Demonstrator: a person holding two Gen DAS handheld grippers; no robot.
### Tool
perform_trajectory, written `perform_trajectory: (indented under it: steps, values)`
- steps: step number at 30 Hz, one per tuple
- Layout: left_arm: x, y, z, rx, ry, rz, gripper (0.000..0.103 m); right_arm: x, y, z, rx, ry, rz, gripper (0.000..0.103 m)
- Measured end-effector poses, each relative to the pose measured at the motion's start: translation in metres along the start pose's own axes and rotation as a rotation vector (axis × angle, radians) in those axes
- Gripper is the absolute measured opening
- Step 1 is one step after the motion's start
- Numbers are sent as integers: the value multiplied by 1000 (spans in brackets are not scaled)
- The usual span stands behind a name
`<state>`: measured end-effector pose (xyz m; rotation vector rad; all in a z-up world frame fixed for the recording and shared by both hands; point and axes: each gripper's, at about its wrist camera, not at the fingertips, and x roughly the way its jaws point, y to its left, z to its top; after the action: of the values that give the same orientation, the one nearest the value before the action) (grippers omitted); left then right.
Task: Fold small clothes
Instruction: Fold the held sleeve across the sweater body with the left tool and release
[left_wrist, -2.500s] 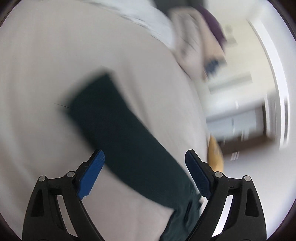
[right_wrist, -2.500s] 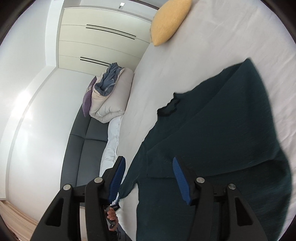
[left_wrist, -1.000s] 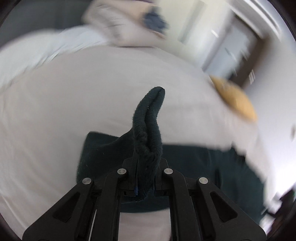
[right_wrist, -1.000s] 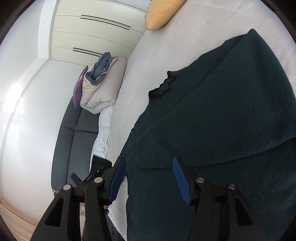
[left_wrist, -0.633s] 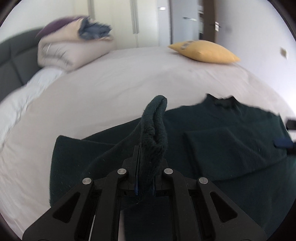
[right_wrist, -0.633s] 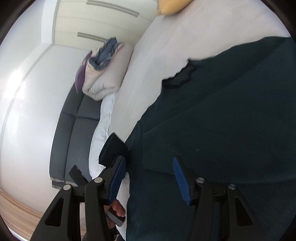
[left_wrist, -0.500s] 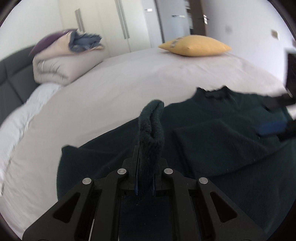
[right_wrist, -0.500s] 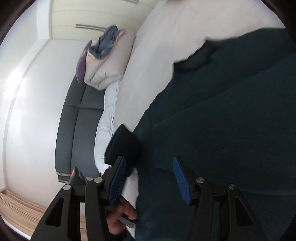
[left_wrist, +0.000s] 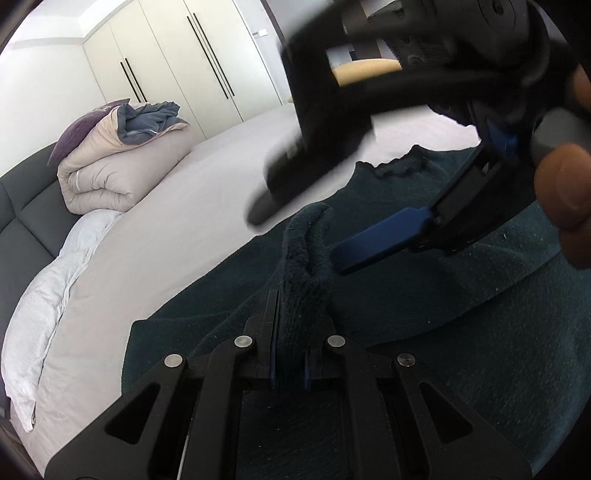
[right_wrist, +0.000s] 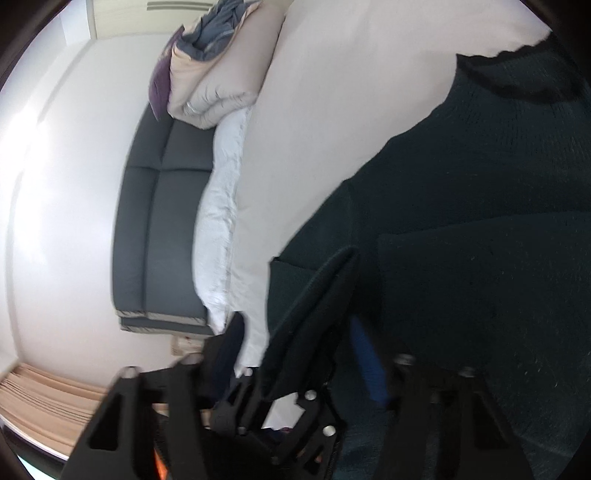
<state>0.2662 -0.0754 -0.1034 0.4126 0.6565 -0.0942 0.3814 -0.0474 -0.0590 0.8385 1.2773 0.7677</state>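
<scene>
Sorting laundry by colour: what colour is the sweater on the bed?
Dark green sweater, plain knit; the left wrist view shows it best.

Your sweater (left_wrist: 461, 295) lies spread on the bed (left_wrist: 192, 206), near its front edge, collar (left_wrist: 399, 168) pointing toward the far edge. Your left gripper (left_wrist: 290, 339) sits at the front, jaws pinched on a raised fold of the sweater. Your right gripper (left_wrist: 380, 236) reaches in from the right, just beyond that fold, jaws apart. A folded duvet (left_wrist: 122, 166) rests at the bed's far left corner, against the headboard (left_wrist: 26, 214); wardrobes (left_wrist: 192, 62) stand behind the bed.
</scene>
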Motion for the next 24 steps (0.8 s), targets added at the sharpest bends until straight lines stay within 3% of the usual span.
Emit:
perform_trajectory:
  steps: [4, 5, 11, 15, 19, 24]
  values:
    - [-4, -2, -1, 2, 1, -10, 8, -2, 1, -1, -34, -6, -50, 21]
    - [-4, -5, 0, 9, 2, -13, 8, -5, -1, -2, -35, -17, -68, 11]
    - [-13, -11, 5, 26, 24, -97, 10, -30, -5, 0, -50, -76, -127, 9]
    - [-30, -2, 7, 3, 43, -258, 12, -52, -13, -1, -48, -101, -133, 9]
    - [-39, 39, 6, -144, 65, -456, 12, -81, -29, -2, -37, -128, -148, 9]
    - [-12, 106, 3, -336, 104, -436, 12, -114, -47, -8, -33, -149, -188, 9]
